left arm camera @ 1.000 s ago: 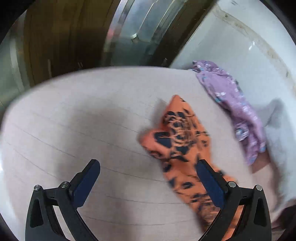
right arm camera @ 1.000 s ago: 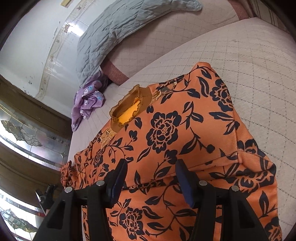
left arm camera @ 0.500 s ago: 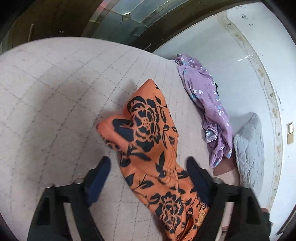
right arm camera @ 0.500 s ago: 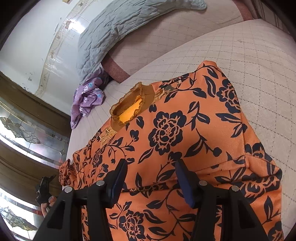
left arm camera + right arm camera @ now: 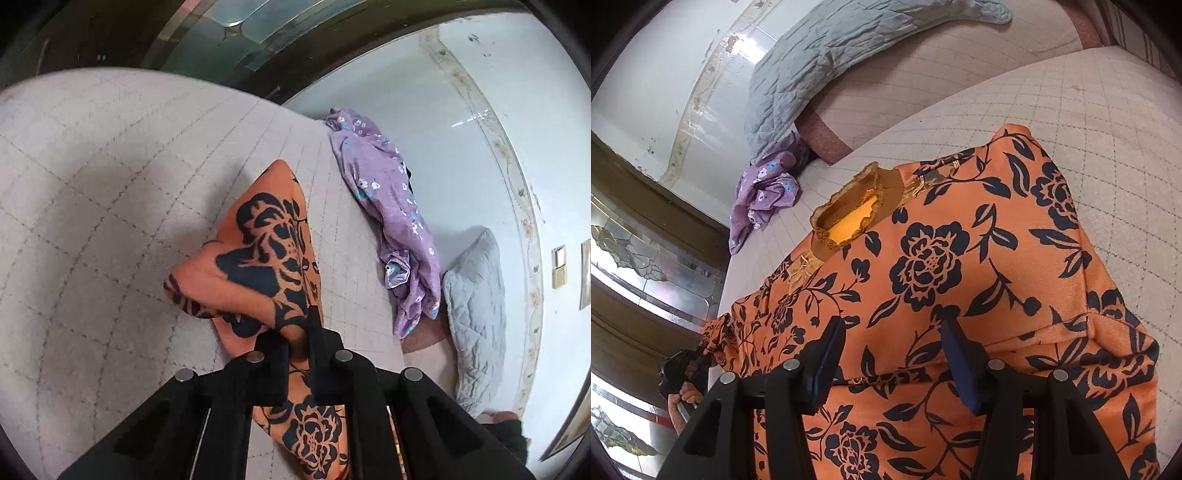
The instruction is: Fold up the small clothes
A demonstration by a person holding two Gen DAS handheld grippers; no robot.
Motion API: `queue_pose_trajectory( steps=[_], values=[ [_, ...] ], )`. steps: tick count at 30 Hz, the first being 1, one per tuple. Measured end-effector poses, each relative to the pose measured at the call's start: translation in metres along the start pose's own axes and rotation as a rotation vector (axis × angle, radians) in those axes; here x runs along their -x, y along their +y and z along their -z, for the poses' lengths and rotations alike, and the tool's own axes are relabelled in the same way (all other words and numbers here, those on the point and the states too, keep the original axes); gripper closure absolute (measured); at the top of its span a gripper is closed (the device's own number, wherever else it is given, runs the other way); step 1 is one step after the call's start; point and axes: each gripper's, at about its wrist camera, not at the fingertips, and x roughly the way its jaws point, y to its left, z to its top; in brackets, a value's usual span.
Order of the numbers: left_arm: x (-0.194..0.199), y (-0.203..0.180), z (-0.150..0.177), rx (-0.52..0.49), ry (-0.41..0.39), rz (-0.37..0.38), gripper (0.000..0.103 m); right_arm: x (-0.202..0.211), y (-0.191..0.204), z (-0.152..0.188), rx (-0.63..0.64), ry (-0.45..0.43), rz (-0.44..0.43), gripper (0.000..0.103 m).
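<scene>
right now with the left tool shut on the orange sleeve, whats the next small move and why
Probably lift the sleeve slightly and carry it across onto the orange floral top. The left tool has just closed on the sleeve's fabric, the sleeve lies off to the side of the body, and the right tool stands open over the garment.

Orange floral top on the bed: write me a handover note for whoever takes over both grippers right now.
Left gripper: its jaws have just been closing and are now shut on the sleeve end of the orange floral top.
Right gripper: open, hovering over the top's body, gripping nothing.
The top lies spread on the quilted bed cover, neckline away from the right gripper. A purple garment sits crumpled at the far bed edge, beside a grey quilted pillow.
Done: sleeve gripped.
Left: fold the sleeve inward, finish folding the top, then probably the purple garment.
</scene>
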Motion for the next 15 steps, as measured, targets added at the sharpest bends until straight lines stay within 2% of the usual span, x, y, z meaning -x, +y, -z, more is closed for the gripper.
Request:
queue_pose_trajectory(
  steps=[3,7,11,15],
  values=[
    [0.012,-0.017,0.006,-0.045,-0.022,0.019,0.097,0.003,0.001,0.000,0.000,-0.015,0.000,0.045],
    [0.031,-0.053,0.024,-0.120,-0.008,0.128,0.097,0.008,0.003,-0.001,-0.009,-0.031,-0.023,0.045],
    [0.039,-0.099,0.062,-0.221,0.063,0.227,0.097,0.013,0.010,0.001,-0.003,-0.037,-0.087,0.044],
    [0.037,-0.148,0.124,-0.321,0.186,0.321,0.097,0.015,0.013,0.005,-0.025,-0.020,-0.165,0.045]
  ],
)
